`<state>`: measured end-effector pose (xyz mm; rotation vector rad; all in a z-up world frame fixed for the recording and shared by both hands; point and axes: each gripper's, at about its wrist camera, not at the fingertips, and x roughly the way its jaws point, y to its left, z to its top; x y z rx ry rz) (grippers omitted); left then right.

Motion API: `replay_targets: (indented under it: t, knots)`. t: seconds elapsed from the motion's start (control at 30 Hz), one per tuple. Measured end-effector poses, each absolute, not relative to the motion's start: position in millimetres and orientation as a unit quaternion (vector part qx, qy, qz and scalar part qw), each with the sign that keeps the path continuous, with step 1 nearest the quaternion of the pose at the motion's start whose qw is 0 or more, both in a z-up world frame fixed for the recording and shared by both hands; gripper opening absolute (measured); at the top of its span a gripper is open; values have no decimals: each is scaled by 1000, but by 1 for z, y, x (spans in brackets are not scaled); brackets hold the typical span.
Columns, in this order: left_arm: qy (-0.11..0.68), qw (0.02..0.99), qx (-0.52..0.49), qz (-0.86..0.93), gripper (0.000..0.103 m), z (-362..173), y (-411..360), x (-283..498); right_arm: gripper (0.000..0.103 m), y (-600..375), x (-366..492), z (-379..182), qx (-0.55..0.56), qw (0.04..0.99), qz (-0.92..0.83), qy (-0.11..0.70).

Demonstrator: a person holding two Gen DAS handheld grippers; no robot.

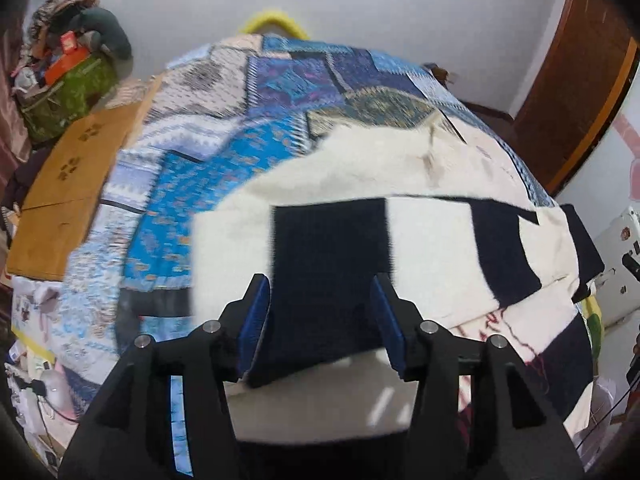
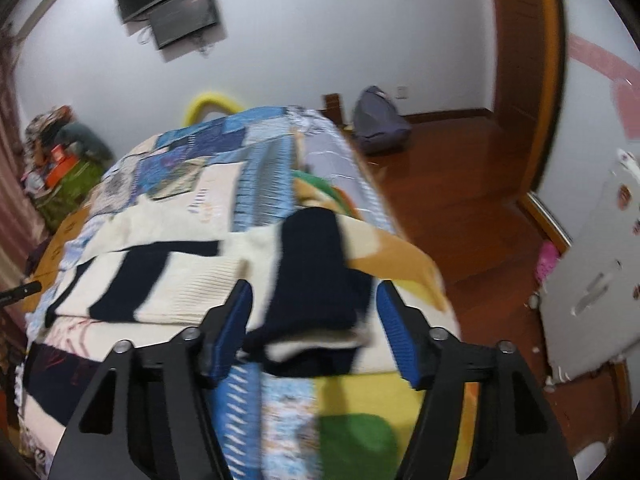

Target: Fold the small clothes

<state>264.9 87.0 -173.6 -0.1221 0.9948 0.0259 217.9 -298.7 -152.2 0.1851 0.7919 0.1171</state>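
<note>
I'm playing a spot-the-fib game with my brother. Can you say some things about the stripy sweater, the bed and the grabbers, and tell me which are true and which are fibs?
1. The sweater is cream with dark navy stripes. True.
2. The sweater lies on the wooden floor. False: it lies on the bed, on the blue patchwork quilt.
3. The left gripper has both fingers spread wide, with a navy stripe between them. True.
4. The right gripper is squeezed shut. False: its fingers are apart, with the navy end of the sweater between them.
5. A grey backpack sits on the floor by the far wall. True.
6. The screens on the wall are lying on the bed. False: they are mounted high on the white wall.
</note>
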Motion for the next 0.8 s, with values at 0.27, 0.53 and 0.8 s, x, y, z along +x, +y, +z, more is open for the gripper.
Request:
replay_targets:
  t: [0.27, 0.53, 0.8]
  knots:
    - [515, 856, -47, 9, 60, -215, 50, 288, 64, -332, 216, -206, 128, 889, 31, 439]
    - [512, 858, -32, 17, 63, -218, 43, 288, 66, -354, 234, -253, 204, 860, 26, 466]
    - [506, 862, -24, 24, 63, -220, 40, 287, 16, -354, 235, -250, 175, 876, 25, 449]
